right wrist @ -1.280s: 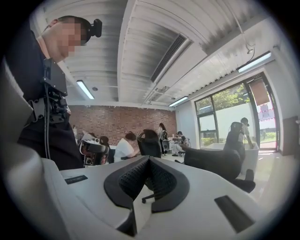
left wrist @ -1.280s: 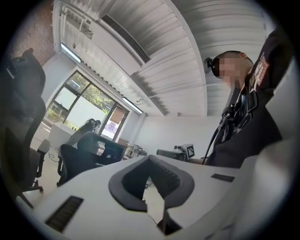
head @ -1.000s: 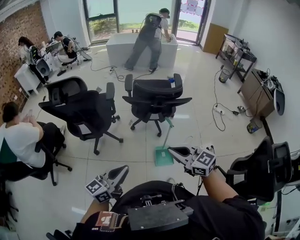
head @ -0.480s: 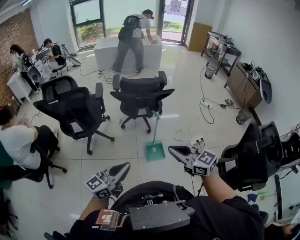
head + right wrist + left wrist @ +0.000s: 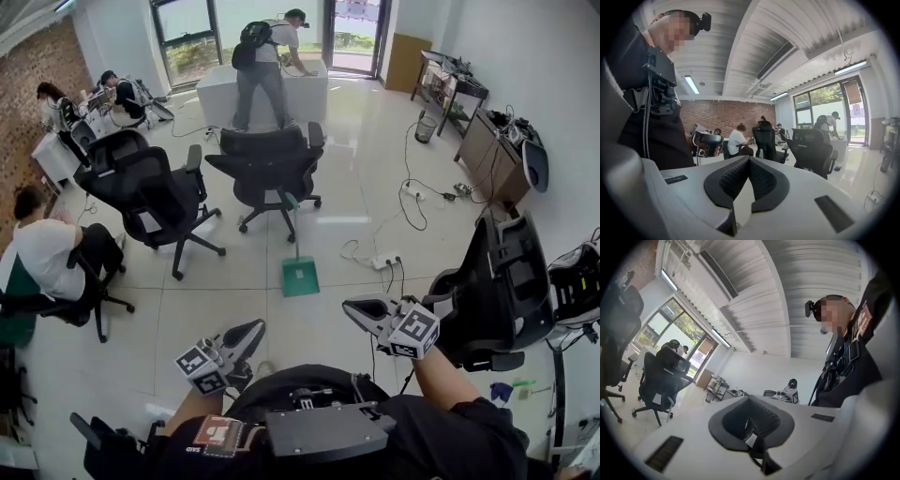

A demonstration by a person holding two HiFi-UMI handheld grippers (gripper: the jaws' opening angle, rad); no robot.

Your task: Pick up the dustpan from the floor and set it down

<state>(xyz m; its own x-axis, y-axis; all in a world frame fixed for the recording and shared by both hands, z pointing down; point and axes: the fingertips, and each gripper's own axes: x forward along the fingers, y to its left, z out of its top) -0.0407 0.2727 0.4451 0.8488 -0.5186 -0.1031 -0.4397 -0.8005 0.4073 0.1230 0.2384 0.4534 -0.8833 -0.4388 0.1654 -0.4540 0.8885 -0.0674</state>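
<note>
The green dustpan (image 5: 299,276) stands on the tiled floor ahead of me, its long handle (image 5: 291,220) leaning up toward a black office chair (image 5: 267,164). Both grippers are held out in front of my body, short of the dustpan and well apart from it. My left gripper (image 5: 249,331) is at the lower left, its jaws together with nothing held. The right gripper (image 5: 354,307) sits to the lower right of the dustpan, shut and empty. In the left gripper view (image 5: 750,401) and the right gripper view (image 5: 749,161) the pads meet; the dustpan is not in those views.
A second black chair (image 5: 155,192) stands at the left and a third (image 5: 502,281) close on my right. A power strip with cables (image 5: 384,262) lies right of the dustpan. People sit at the left; one stands at a white table (image 5: 265,89).
The head view has advanced across the room: the dustpan now sits higher and further left in the picture, and the right-hand chair is closer. Both grippers stay shut, held the same way.
</note>
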